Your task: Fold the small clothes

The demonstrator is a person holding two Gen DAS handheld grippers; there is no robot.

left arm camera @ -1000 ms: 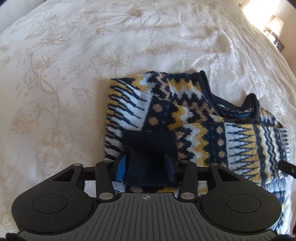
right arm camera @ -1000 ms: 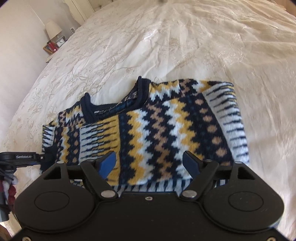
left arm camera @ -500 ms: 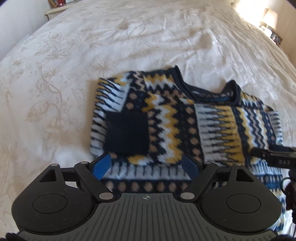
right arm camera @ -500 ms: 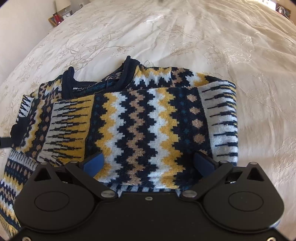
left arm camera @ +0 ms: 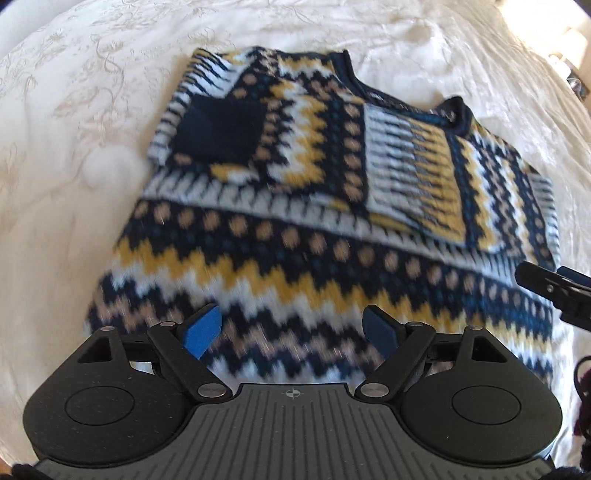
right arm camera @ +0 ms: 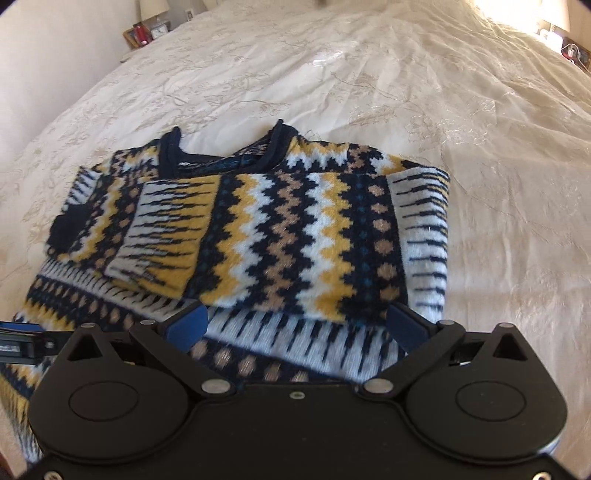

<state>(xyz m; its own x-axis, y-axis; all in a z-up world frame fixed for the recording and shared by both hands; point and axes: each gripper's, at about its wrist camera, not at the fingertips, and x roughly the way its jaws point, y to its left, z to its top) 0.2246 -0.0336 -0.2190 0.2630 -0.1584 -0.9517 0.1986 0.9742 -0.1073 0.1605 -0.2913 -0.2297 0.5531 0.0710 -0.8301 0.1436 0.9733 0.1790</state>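
Note:
A knitted sweater point(left arm camera: 314, 229) point(right arm camera: 295, 236) in navy, yellow, white and tan zigzags lies flat on the bed, both sleeves folded in across its chest. The dark navy cuff point(left arm camera: 221, 129) of one sleeve rests near the far left shoulder. My left gripper point(left arm camera: 291, 328) hovers open above the sweater's lower body, nothing between its blue pads. My right gripper point(right arm camera: 295, 328) is open above the sweater just below the folded sleeves, holding nothing. Its finger point(left arm camera: 546, 288) shows at the right edge of the left wrist view. The navy neckline point(right arm camera: 221, 158) points away from me.
The sweater lies on a cream bedspread point(right arm camera: 406, 92) with a floral embroidered pattern that fills both views. A nightstand with a lamp and red objects point(right arm camera: 144, 33) stands at the far left, another lit lamp point(right arm camera: 554, 22) at the far right.
My left gripper let go of the navy sleeve cuff, opened, and drew back toward the hem. My right gripper widened and also pulled back slightly. The cuff now lies on the chest.

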